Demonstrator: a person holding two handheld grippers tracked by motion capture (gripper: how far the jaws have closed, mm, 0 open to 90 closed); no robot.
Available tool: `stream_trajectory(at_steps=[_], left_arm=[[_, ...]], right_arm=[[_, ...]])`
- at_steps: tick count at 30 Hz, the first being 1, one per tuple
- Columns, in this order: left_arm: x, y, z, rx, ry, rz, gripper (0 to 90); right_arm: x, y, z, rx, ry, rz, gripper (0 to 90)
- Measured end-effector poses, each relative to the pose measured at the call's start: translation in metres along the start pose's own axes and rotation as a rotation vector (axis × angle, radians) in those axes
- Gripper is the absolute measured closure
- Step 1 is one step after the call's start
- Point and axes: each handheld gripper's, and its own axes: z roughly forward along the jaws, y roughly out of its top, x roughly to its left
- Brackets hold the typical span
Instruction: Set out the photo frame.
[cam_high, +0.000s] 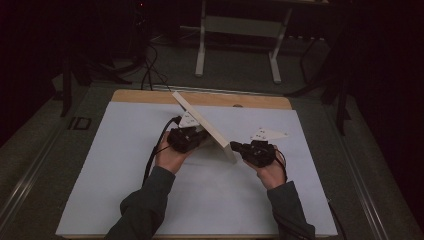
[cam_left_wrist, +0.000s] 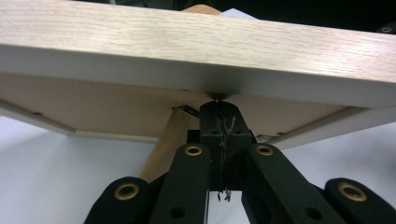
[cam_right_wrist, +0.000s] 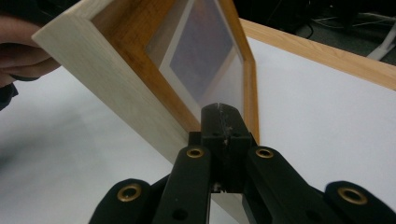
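Your picture frame stands tilted mid-table, its long edge running from 11 o'clock down to 5 o'clock — between both tongs. Your left gripper is closed against its back, touching; your right gripper is closed at the frame's near corner, gripping nothing.

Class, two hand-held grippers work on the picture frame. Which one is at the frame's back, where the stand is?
The left hand-held gripper: its jaws are shut against the picture frame beside the stand. The right hand-held gripper faces the glazed front.
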Motion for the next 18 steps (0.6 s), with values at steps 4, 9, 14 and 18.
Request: stream_trajectory(at_steps=[4, 9, 14, 18], left_arm=[[0.0015, -0.0001, 0.0001, -0.005, -0.016, -0.019, 90.0], [0.0012, 0.0000, 0.0005, -0.005, -0.021, -0.020, 90.0], [0.0013, -0.0002, 0.0005, -0.005, -0.033, -0.027, 90.0], [0.0014, -0.0003, 0.0006, -0.004, -0.034, -0.027, 90.0]], right_arm=[[0.0020, 0.0004, 0.0008, 0.001, 0.004, -0.006, 90.0], [0.0052, 0.0012, 0.0022, 0.005, 0.014, -0.014, 90.0], [0.0060, 0.0002, 0.0047, 0.014, 0.020, -0.018, 90.0], [0.0043, -0.0017, 0.0072, 0.029, 0.021, -0.015, 90.0]])
